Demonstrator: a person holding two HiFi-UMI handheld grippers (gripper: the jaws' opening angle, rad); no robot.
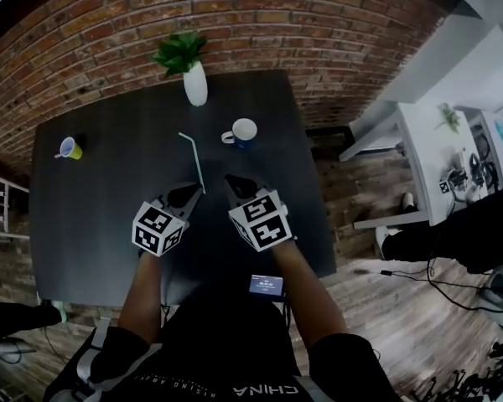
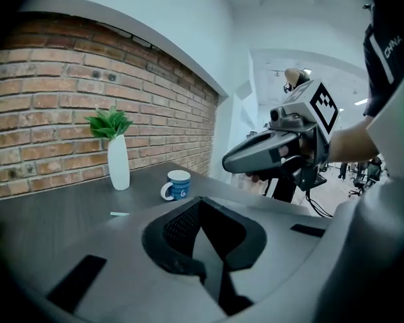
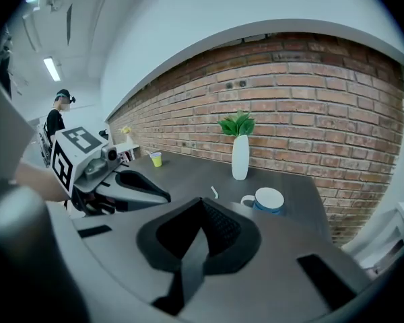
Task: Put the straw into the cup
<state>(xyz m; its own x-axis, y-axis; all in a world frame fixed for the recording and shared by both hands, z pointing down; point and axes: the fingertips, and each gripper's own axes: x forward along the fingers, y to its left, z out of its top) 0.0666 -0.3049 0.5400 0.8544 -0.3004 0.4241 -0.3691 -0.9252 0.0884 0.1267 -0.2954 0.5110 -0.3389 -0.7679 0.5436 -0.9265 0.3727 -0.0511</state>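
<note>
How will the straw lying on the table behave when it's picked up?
The straw looks long and thin, so probably very light and easily squashed. Lying flat on the smooth table, it may roll or skid when nudged.

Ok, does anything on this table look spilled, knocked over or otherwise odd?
Nothing stands out. The vase, the blue mug and the yellow cup stand upright on the dark table. The straw lies flat on it, apart from the mug, with no spill visible.
</note>
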